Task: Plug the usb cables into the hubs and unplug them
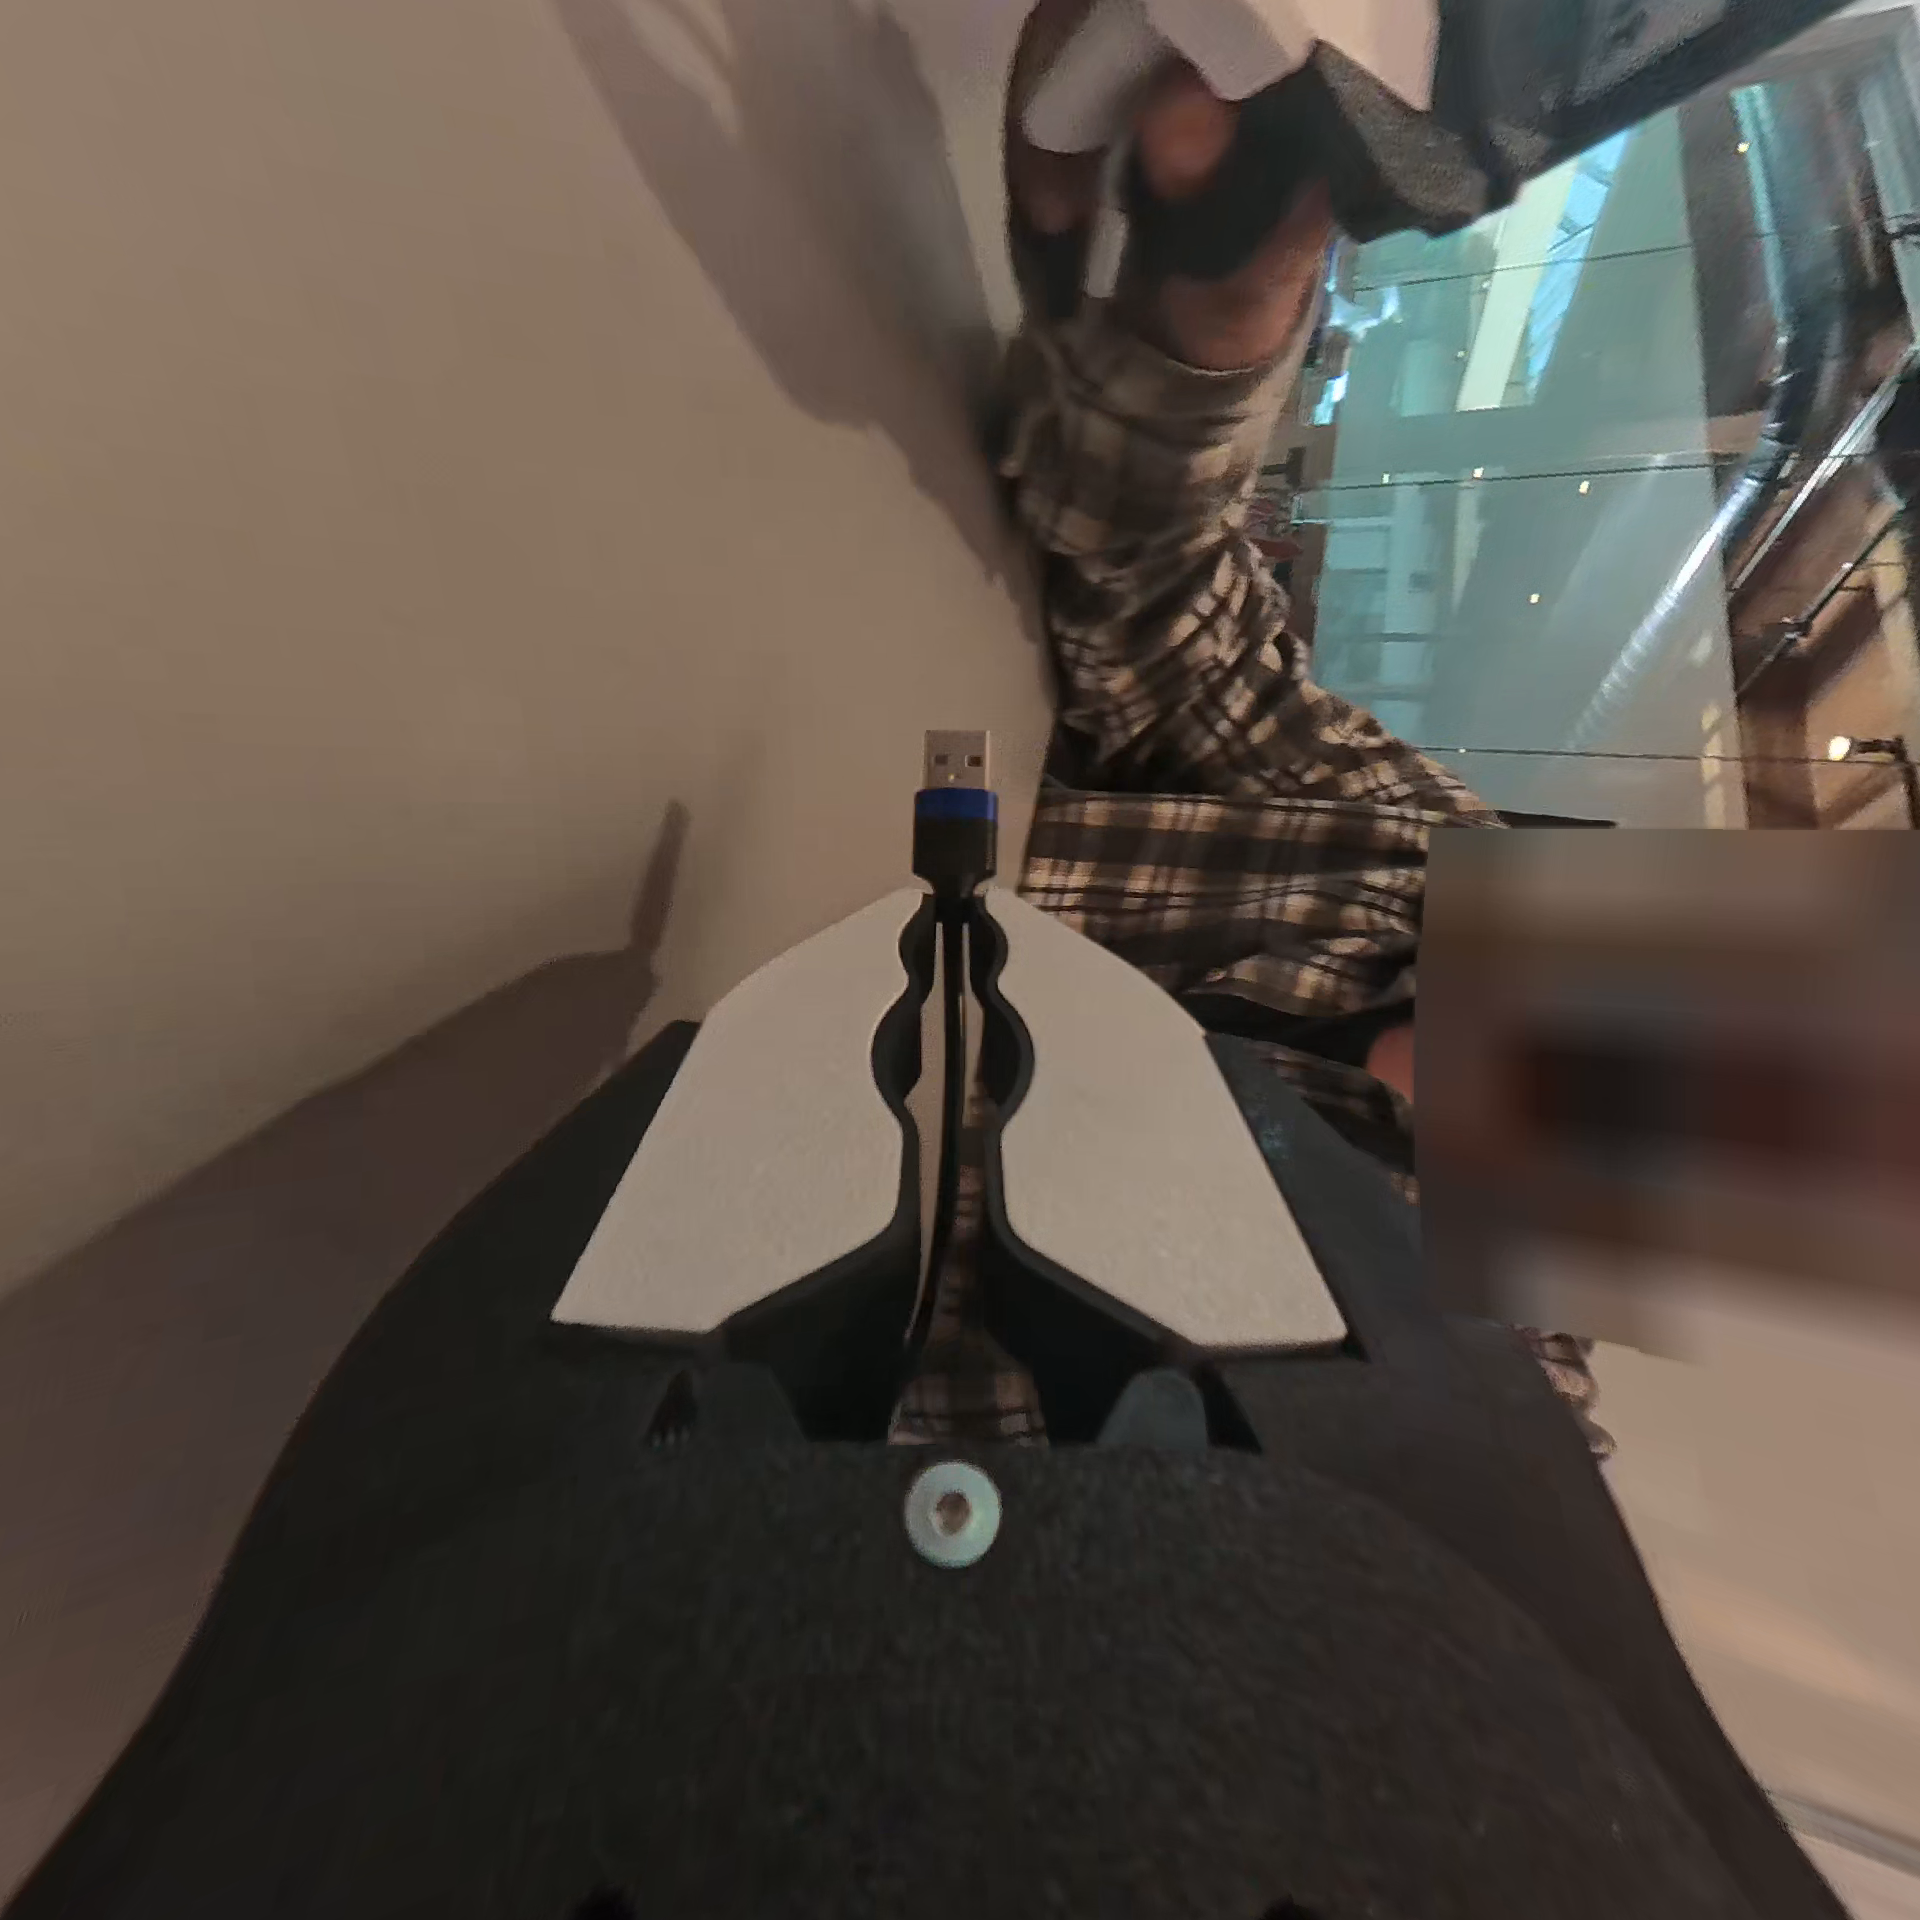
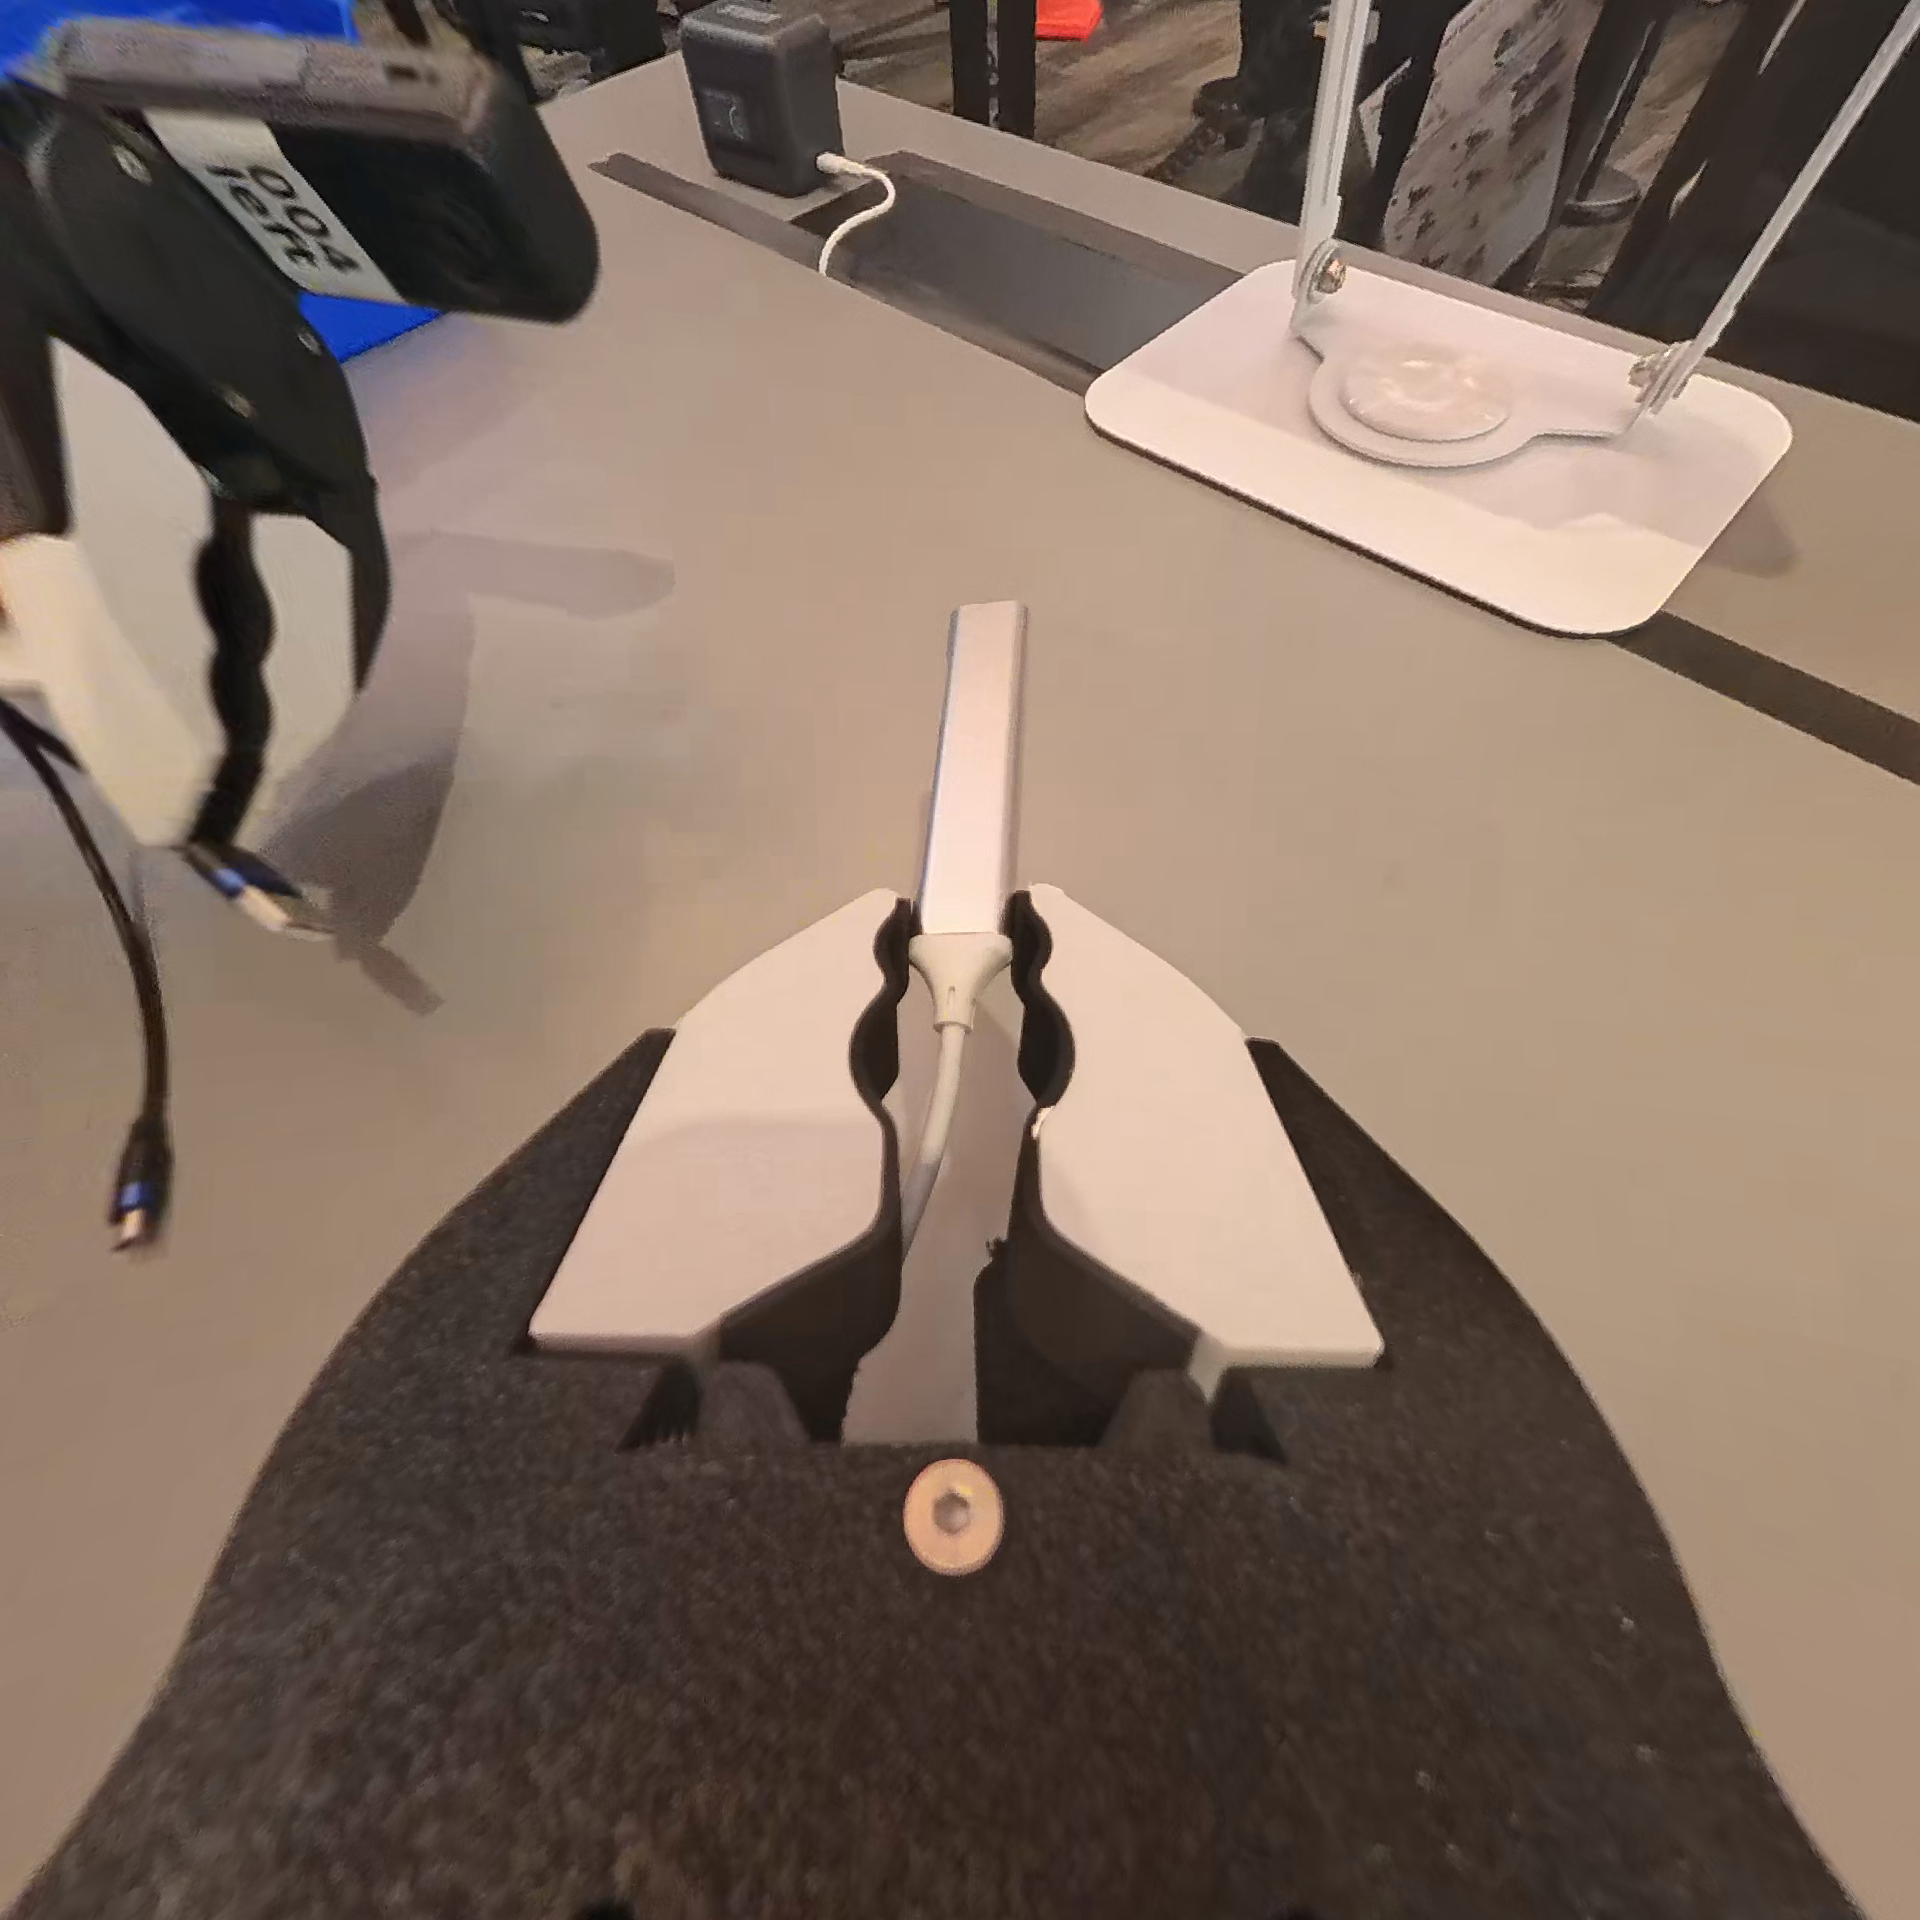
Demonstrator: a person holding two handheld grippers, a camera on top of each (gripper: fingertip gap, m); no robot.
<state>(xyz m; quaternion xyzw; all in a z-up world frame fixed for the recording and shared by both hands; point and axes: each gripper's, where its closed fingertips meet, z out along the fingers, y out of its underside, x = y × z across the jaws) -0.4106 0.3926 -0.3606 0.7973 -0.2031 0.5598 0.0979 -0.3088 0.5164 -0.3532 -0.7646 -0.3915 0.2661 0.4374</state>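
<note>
My left gripper [image 1: 956, 899] is shut on a black USB cable just behind its plug [image 1: 956, 805], which has a blue ring and a silver tip pointing forward, free in the air. My right gripper [image 2: 961, 904] is shut on the cable end of a slim silver USB hub [image 2: 979, 758], which points away over the grey table [image 2: 1351, 935]; its white cord [image 2: 940, 1081] runs back between the fingers. The left gripper also shows in the right wrist view [image 2: 223, 831] at the left, the plug [image 2: 260, 894] angled down and right, apart from the hub. The cable's other end [image 2: 140, 1195] hangs loose.
A white lamp base [image 2: 1455, 457] with metal arms stands at the back right. A dark power block [image 2: 764, 99] with a white cord sits at the table's far edge by a black strip. A person's hand and plaid sleeve [image 1: 1174, 582] show in the left wrist view.
</note>
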